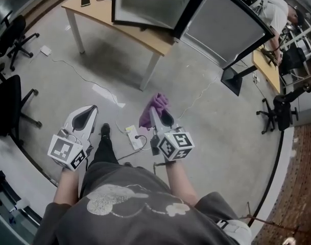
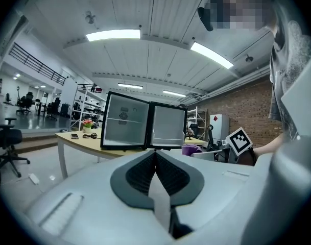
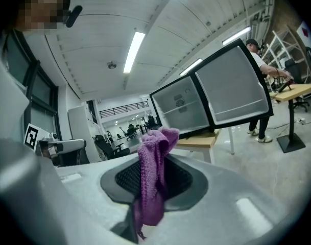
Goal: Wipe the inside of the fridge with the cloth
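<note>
Head view: right tongs (image 1: 160,117) clamp the purple cloth (image 1: 154,107), held in the air well short of the open fridge (image 1: 145,4) on the worktop (image 1: 94,14); left tongs (image 1: 85,119), likewise well apart from the fridge, are pressed together, empty.

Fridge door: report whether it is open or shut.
Open. The fridge door stands swung wide beside the fridge on the table, and both inner faces show.
</note>
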### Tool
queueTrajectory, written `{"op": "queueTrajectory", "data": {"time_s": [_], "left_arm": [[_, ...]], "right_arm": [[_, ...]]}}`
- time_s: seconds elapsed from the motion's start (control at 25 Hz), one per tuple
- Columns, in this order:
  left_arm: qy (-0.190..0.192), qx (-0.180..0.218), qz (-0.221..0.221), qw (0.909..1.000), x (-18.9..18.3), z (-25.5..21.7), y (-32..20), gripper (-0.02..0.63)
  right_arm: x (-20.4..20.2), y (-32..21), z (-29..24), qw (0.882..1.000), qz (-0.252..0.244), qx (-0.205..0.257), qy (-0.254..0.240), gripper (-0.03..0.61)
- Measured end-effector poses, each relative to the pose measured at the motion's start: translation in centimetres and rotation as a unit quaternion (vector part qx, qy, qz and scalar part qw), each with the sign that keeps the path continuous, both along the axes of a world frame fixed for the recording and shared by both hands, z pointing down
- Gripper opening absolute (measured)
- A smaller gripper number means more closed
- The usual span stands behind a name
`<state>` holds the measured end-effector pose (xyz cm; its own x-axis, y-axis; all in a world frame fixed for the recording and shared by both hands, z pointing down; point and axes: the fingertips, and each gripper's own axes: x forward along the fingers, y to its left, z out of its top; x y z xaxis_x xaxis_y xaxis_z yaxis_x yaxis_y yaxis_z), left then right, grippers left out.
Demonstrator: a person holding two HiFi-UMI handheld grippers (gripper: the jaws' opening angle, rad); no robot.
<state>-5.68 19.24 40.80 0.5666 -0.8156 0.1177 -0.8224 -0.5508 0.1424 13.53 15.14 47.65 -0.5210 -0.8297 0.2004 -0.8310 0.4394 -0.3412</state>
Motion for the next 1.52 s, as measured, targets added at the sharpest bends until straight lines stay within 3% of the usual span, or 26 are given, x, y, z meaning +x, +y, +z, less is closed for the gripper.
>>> {"op": "queueTrajectory", "data": {"time_s": [0.4, 0.92, 1.08, 1.32, 1.52], "left_arm": [[0.01, 0.008, 0.052, 0.9986, -4.3, -1.3, -11.9, 0.018], [0.031, -0.007, 0.082, 0.9961, -11.7, -0.6, -21.2, 0.018], [0.032, 0.0, 0.089, 0.9955, -12.3, -0.9, -22.3, 0.018], [0.025, 0.005, 0.095, 0.9952, -9.5, -0.8, -22.7, 0.018], [0.03, 0.0, 0.071, 0.997, -10.2, -0.7, -26.4, 0.018]], "right_arm": [[-5.3, -9.7, -1.2, 0.999, 0.04, -0.005, 0.017, 0.086], [-12.4, -20.6, -2.2, 0.997, 0.066, -0.001, 0.039, 0.086], [-14.3, -21.9, -2.4, 0.998, 0.056, -0.002, 0.034, 0.086], [-11.4, -23.1, -2.5, 0.997, 0.069, 0.004, 0.027, 0.086], [-11.8, -26.9, -1.5, 0.998, 0.053, 0.005, 0.027, 0.086]]}}
